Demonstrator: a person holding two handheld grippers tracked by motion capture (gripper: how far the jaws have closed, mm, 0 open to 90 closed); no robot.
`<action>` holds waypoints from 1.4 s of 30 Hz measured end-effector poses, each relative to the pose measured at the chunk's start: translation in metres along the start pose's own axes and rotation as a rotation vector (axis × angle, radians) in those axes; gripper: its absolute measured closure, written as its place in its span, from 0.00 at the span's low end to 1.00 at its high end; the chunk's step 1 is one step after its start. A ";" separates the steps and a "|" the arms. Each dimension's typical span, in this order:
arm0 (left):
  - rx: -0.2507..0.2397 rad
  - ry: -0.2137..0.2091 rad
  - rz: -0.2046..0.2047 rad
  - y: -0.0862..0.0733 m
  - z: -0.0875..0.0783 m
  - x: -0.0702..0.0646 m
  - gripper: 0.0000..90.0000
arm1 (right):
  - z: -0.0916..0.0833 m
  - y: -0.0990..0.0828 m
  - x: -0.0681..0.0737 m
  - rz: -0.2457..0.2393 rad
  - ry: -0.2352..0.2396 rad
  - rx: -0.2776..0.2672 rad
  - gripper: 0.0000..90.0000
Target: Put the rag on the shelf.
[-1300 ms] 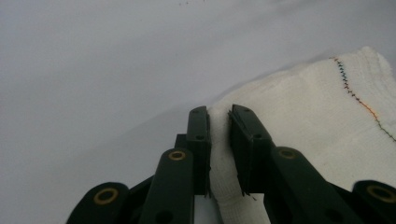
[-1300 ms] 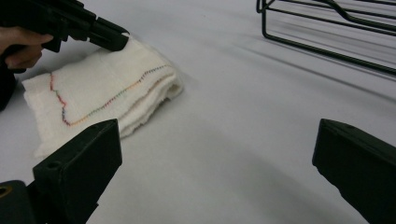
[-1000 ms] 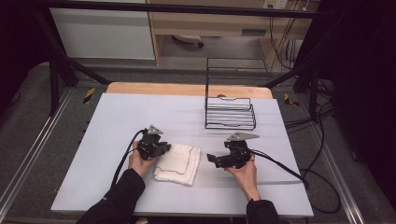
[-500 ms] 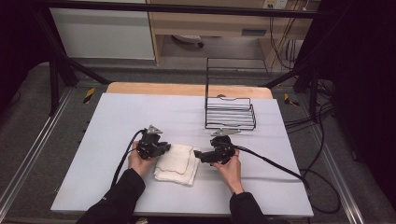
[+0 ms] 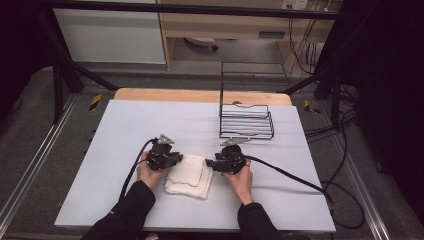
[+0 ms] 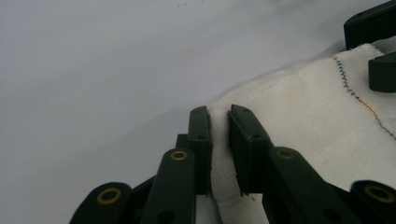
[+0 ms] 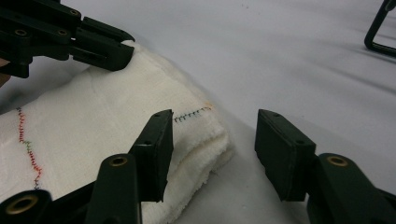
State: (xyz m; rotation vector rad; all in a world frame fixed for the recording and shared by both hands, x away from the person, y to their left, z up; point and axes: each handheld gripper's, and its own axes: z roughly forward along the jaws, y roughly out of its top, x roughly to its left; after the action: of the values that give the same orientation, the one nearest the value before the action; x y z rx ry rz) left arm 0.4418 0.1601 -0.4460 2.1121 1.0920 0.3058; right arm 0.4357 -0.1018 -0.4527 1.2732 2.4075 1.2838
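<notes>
We see a pale table (image 5: 150, 125) spanning the middle of the high view, with a black wire rack (image 5: 246, 120) standing at its upper right. A folded white cloth (image 5: 187, 180) lies at lower centre, between two hands. The left gripper (image 5: 176, 159), left of the cloth, is clamped on a fold at its edge. The right gripper (image 5: 210, 163), at the cloth's upper right corner, has just been closing its jaws; they stand apart, straddling that corner without pressing it.
</notes>
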 end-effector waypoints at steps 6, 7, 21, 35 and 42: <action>0.000 -0.001 0.001 0.000 0.000 0.000 0.87 | 0.005 0.000 0.004 -0.031 -0.004 0.030 0.65; -0.001 -0.001 0.002 0.000 0.000 0.000 0.87 | 0.006 0.001 0.006 -0.036 -0.007 0.037 0.66; -0.005 0.003 0.003 -0.001 0.000 -0.001 0.86 | 0.008 0.001 0.009 0.037 0.019 0.055 0.84; -0.011 -0.005 -0.031 -0.001 -0.002 0.001 0.90 | 0.006 0.002 0.011 0.053 0.019 0.044 0.90; -0.046 -0.008 -0.063 -0.001 -0.010 0.003 0.91 | -0.003 0.006 0.014 0.055 0.043 -0.003 0.90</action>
State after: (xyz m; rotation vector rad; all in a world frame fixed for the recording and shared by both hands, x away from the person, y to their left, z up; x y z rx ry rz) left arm 0.4381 0.1683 -0.4405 2.0322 1.1337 0.2893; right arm 0.4295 -0.0919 -0.4429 1.3338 2.4148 1.3420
